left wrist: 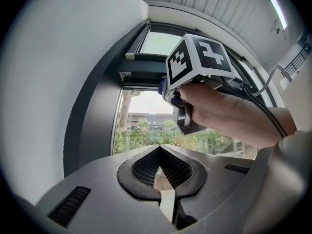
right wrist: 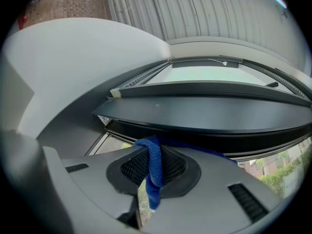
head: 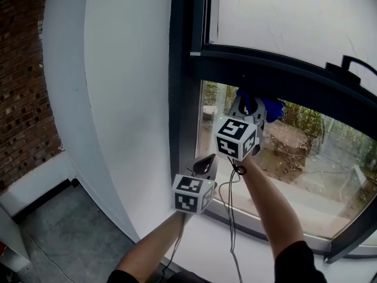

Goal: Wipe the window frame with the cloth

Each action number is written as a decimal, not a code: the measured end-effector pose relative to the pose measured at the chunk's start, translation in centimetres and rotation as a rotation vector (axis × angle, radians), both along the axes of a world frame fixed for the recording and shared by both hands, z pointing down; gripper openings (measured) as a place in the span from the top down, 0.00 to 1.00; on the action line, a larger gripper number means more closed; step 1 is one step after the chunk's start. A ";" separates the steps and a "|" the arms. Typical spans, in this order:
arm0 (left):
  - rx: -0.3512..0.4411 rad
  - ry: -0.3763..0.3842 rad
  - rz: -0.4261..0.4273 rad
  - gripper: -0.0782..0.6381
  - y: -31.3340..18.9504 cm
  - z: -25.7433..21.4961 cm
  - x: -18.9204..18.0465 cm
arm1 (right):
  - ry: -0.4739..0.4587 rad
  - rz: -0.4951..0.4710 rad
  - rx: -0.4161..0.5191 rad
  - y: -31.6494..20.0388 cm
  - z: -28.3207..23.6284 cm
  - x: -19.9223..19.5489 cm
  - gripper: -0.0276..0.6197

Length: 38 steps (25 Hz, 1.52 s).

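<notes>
The dark window frame [head: 277, 72] has a horizontal bar crossing above the lower pane. My right gripper [head: 246, 106] is raised to the underside of that bar and is shut on a blue cloth [head: 270, 108]. In the right gripper view the cloth [right wrist: 154, 172] hangs as a folded strip between the pads, just below the bar [right wrist: 204, 113]. My left gripper [head: 207, 165] sits lower, beside the frame's vertical post [head: 179, 99], shut and empty. Its jaws [left wrist: 160, 155] meet in the left gripper view, which also shows the right gripper's marker cube [left wrist: 200, 57] and the hand holding it.
A white curved wall [head: 118, 99] runs along the left of the frame, with a brick wall [head: 20, 69] beyond it. A white sill [head: 235, 240] lies below the glass. A black handle [head: 356, 63] sticks out at the upper right. A cable [head: 231, 217] hangs from the right gripper.
</notes>
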State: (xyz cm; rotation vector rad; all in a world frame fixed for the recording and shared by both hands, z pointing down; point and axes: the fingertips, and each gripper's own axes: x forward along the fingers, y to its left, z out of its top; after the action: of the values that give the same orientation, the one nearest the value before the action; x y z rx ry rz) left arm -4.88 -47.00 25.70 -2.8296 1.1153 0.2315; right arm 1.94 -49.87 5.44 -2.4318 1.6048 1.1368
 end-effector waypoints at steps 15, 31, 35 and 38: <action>0.007 -0.013 -0.088 0.88 -2.2 1.1 -3.5 | 0.009 -0.115 -0.041 -4.4 0.1 -5.6 0.91; 0.035 0.021 -0.265 0.88 -4.5 2.2 -4.7 | -0.028 -0.523 -0.133 -8.1 0.2 -11.0 0.91; 0.046 0.008 -0.264 0.88 -4.3 2.4 -4.5 | -0.070 -0.608 -0.135 -8.4 0.1 -11.3 0.91; 0.050 0.015 -0.262 0.88 -4.1 2.5 -4.5 | -0.071 -0.621 -0.136 -8.3 0.2 -11.5 0.91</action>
State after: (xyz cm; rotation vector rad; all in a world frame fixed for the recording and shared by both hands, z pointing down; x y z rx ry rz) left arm -9.42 -51.13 28.23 -2.6062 1.4447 0.2550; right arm -9.52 -58.15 5.63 -1.7744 2.2337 0.8405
